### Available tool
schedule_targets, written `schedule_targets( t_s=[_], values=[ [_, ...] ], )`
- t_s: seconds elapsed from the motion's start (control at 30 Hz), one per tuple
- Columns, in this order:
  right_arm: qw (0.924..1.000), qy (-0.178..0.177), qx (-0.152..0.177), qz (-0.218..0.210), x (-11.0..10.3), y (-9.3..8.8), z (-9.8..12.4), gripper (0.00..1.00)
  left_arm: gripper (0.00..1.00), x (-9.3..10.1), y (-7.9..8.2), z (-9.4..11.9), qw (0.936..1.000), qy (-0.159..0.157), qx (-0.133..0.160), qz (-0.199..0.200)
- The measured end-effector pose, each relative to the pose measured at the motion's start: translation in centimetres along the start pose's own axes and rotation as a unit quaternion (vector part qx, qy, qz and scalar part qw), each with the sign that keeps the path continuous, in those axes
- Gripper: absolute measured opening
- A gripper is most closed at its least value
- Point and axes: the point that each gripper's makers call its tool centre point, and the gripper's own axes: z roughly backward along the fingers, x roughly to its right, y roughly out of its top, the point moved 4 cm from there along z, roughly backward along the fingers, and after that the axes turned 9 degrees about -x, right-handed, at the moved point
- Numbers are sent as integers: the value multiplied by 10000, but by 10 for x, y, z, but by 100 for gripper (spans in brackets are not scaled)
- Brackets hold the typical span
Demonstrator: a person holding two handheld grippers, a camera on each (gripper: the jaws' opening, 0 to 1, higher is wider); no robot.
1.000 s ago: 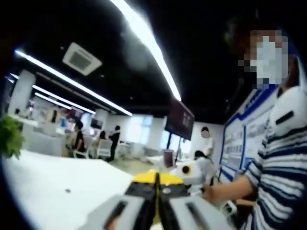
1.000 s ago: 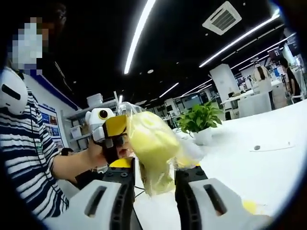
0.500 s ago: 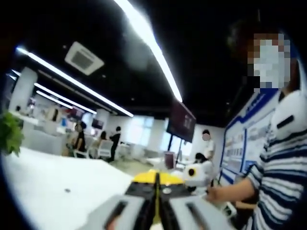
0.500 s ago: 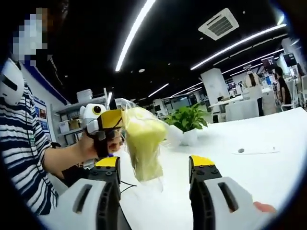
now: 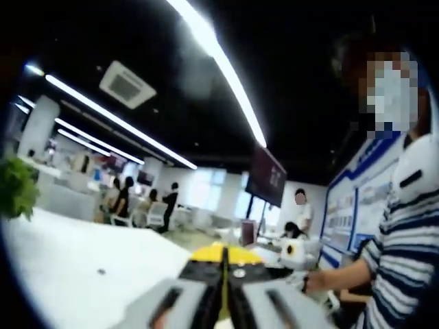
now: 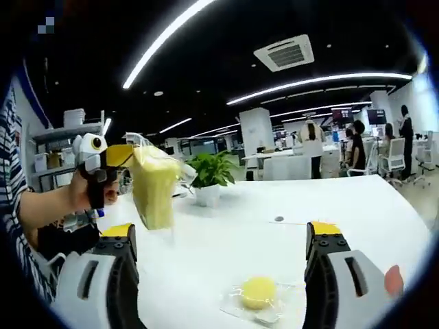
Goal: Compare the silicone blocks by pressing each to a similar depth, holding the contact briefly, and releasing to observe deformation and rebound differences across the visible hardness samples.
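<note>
Silicone block (image 6: 152, 193), bagged, hangs above the bench (image 6: 357, 205) in the left gripper (image 6: 125, 156)'s closed jaws; the right gripper (image 6: 223, 257) gapes wide. Second block (image 6: 258, 290) lies unpressed, so comparison seems incomplete.

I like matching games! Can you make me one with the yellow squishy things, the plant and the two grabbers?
Things:
1. bagged yellow block
2. round yellow block
3. potted plant
4. right gripper

Places or states:
A. lying in its clear bag on the white table
B. jaws wide apart, holding nothing
C. held up in the air by the left gripper
D. standing far back on the table

Pairs: 1-C, 2-A, 3-D, 4-B
</note>
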Motion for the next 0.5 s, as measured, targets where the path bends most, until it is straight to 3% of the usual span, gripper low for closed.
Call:
schedule_targets(
  t_s=[0.07,0.27,0.5],
  values=[
    [9992,-280,-279,-33,9,-9,7,96,0,-4,-2,0,10000,49,9,46],
    [9962,-817,99,-278,35,-17,34,96,0,-14,-9,1,9996,144,64,255],
    [9914,-1239,-204,-379,53,-49,59,96,0,-18,-20,-1,9989,208,46,423]
  ],
)
